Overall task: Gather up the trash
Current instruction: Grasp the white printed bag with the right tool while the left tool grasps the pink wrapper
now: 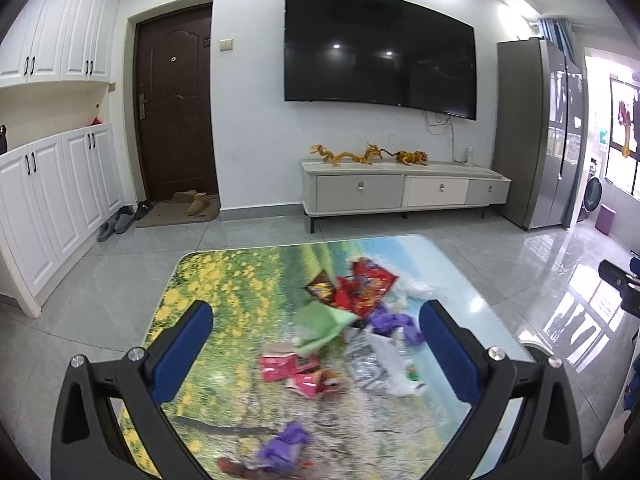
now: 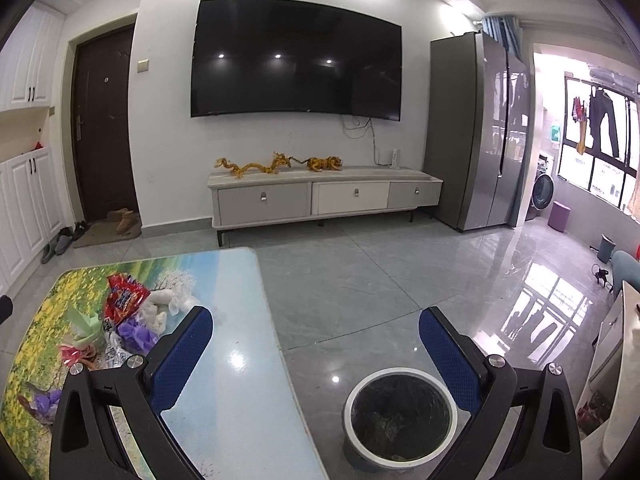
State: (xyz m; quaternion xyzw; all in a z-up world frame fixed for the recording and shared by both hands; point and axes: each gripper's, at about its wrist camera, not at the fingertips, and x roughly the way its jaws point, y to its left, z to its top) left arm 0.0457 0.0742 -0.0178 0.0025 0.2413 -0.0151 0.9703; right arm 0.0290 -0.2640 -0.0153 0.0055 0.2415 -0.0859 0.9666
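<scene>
Both grippers gape empty; left gripper [image 1: 316, 336] should pinch one wrapper [image 1: 288, 366] at six o'clock, then carry it to the bin [image 2: 400, 416].

**The room around my work**

Ahead of me a large black television [image 1: 380, 48] hangs on the white wall, switched off, with ceiling lights mirrored in it. Below it stands a low cabinet [image 1: 404, 190] with three drawers, and I can see golden dragon figures [image 1: 348, 155] lying along its top. To the left is a dark brown door [image 1: 176, 108] with a mat [image 1: 178, 214], a pair of tan boots [image 1: 196, 202] and grey slippers [image 1: 116, 226] near it. White cupboards [image 1: 60, 120] line the left wall. On the right I see a tall grey fridge [image 2: 476, 128], and beyond it a washing machine [image 2: 542, 192], a purple stool [image 2: 559, 214] and clothes hanging at the window [image 2: 604, 128].
</scene>
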